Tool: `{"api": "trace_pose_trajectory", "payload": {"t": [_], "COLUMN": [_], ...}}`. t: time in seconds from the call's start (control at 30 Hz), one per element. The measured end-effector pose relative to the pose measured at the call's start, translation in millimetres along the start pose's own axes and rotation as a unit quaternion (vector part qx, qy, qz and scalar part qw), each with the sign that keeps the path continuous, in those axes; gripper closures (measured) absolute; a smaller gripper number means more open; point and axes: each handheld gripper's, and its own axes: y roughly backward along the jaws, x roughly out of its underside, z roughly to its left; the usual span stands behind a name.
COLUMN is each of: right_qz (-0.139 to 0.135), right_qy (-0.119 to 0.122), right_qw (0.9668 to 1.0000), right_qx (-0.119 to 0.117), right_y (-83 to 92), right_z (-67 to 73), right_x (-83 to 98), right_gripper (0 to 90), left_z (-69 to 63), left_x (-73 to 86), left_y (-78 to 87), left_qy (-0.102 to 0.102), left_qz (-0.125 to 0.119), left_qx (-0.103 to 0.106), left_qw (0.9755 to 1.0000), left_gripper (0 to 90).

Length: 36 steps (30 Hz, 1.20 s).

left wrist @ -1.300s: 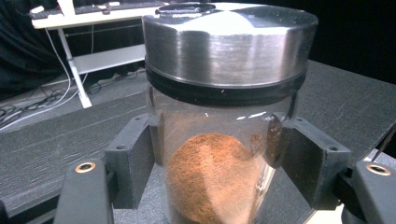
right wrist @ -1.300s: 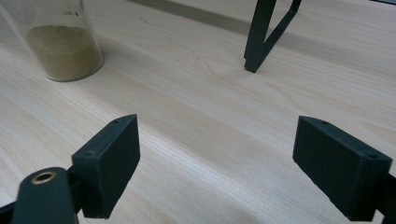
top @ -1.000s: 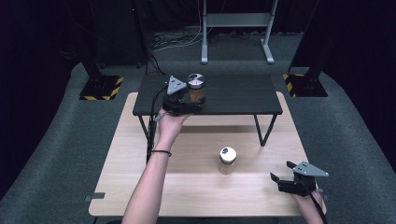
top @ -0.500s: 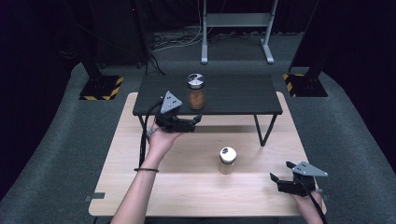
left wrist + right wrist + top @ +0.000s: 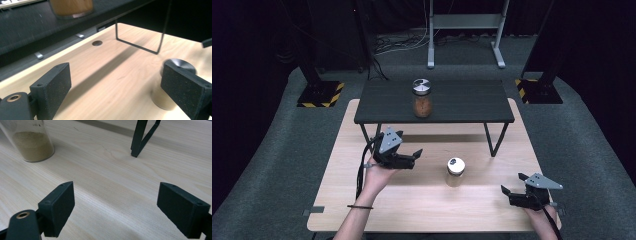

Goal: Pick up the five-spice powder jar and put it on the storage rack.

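Left claw (image 5: 416, 156): wide open, just been opening, empty.
Right claw (image 5: 507, 192): open, empty.
Clear glass jar of orange-brown powder (image 5: 422, 98): on black shelf (image 5: 462, 102).
Clear glass jar of beige powder (image 5: 455, 172): on pale wooden desk (image 5: 422, 200).

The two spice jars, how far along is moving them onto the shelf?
Done: the orange-filled jar stands on the black shelf, released. In hand: nothing; the left gripper, jaws just opened and empty, points toward the beige-filled jar on the wooden table. Left: probably gripping and moving that jar. The right gripper rests open.
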Motion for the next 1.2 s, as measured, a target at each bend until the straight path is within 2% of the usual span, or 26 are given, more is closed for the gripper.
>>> {"api": "trace_pose_trajectory", "payload": {"t": [0.17,0.3,0.43,0.53,0.67,0.8,0.97,1.1,1.13,1.2], "right_qz": [0.0,0.002,0.004,0.005,0.005,0.004,0.004,0.003,0.003,0.004], "right_qy": [-0.003,-0.004,-0.004,-0.002,-0.003,-0.005,-0.005,-0.006,-0.005,-0.005], "right_qw": [1.0,1.0,1.0,1.0,1.0,1.0,1.0,1.0,1.0,1.0], "right_qx": [0.001,0.002,0.003,0.003,0.003,0.003,0.003,0.004,0.003,0.003], "right_y": [0.2,-0.3,-1.5,-2.5,-2.3,-1.8,-1.8,-1.2,-1.2,-1.4], "right_z": [0.0,0.9,1.2,1.6,1.7,1.5,1.3,1.3,1.0,0.6], "right_x": [0.4,-0.1,-0.6,-0.8,-0.6,-0.6,-0.5,-0.3,-0.2,-0.3], "right_gripper": [13.5,13.5,13.5,13.5,13.5,13.5,13.5,13.5,13.5,13.5], "left_z": [-4.8,-2.5,-0.4,0.6,-1.6,-4.2,-5.9,-5.1,-5.7,-3.9], "left_x": [27.6,46.4,60.5,69.4,78.2,89.2,104.0,115.2,115.6,118.2], "left_y": [9.4,16.4,22.3,27.2,34.4,43.8,53.4,57.1,57.0,56.8], "left_qy": [0.006,0.021,0.024,0.026,0.016,0.011,0.012,0.023,0.018,0.025], "left_qz": [-0.001,0.0,0.01,0.015,0.03,0.035,0.041,0.033,0.039,0.046], "left_qx": [0.002,0.005,0.007,0.007,0.004,0.0,-0.011,-0.011,-0.014,-0.016], "left_qw": [1.0,0.9998,0.9996,0.9995,0.9994,0.9993,0.999,0.9991,0.999,0.9985], "left_gripper": [8.9,9.1,9.0,9.0,8.9,8.9,9.0,9.2,9.2,9.1]}}
